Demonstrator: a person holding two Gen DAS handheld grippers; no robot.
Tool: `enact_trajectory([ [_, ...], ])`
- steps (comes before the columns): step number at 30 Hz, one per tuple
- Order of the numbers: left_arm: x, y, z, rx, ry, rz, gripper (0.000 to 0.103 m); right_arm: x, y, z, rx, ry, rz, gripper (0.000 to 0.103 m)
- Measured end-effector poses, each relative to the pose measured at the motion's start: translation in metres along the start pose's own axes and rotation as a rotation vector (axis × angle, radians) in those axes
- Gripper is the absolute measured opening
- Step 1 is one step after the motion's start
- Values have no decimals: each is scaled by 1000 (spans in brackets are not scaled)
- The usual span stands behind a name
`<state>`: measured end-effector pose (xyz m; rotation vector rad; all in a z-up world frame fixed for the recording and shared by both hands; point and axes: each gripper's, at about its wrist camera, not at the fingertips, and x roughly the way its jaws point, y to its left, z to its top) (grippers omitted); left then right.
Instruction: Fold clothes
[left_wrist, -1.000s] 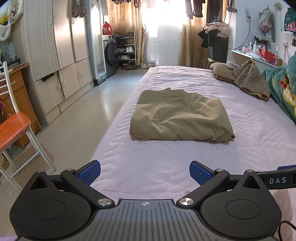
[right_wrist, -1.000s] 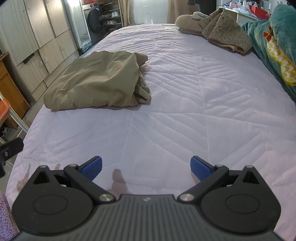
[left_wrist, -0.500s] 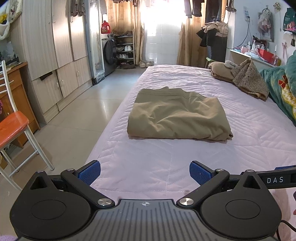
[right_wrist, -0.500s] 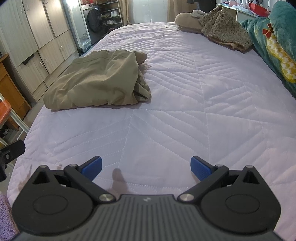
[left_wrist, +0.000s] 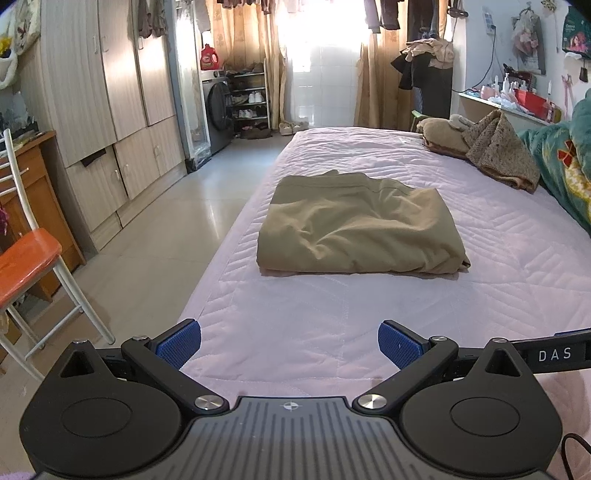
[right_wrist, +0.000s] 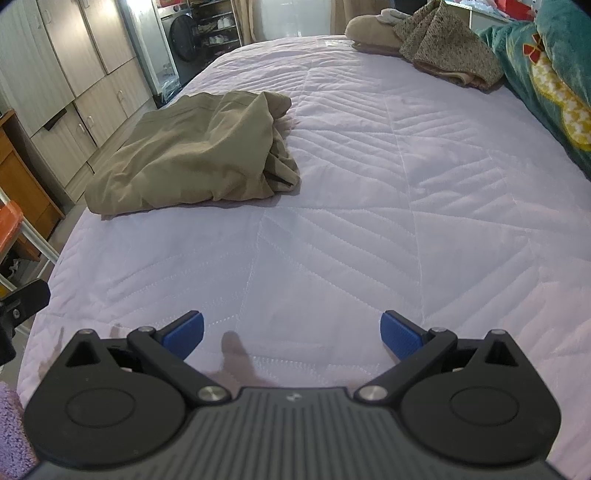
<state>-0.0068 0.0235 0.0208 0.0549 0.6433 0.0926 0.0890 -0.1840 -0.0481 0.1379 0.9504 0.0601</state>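
A folded khaki garment (left_wrist: 360, 225) lies on the bed (left_wrist: 517, 258), near the bed's floor-side edge, its bunched layers facing the open quilt. Both the left gripper (left_wrist: 289, 345) and the right gripper (right_wrist: 291, 334) are released, jaws spread wide and holding nothing, hovering over bare quilt well short of the garment. Beyond the garment, a brown knitted heap (left_wrist: 495, 155) rests at the bed's far corner beside a teal blanket (right_wrist: 554, 70). An orange chair (left_wrist: 26, 254) stands on the floor off the bed's edge. Nothing lies between the grippers and the garment.
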Motion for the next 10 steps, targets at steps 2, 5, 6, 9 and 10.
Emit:
enact_trajectory([
  [2,-3,0,-1,-9,-21,-7,103,0,0,0,2,3,1,103],
  [5,-10,-1,-2,-10,-75,4,103,1,-1,-1,5,7,3,103],
  [6,-12,-1,-1,-13,-86,3,103,1,-1,-1,6,8,3,103],
  [9,-13,-1,1,-12,-91,10,103,1,-2,-2,9,12,5,103],
  [10,-13,-1,2,-6,-87,19,103,1,-2,-2,10,14,5,103],
])
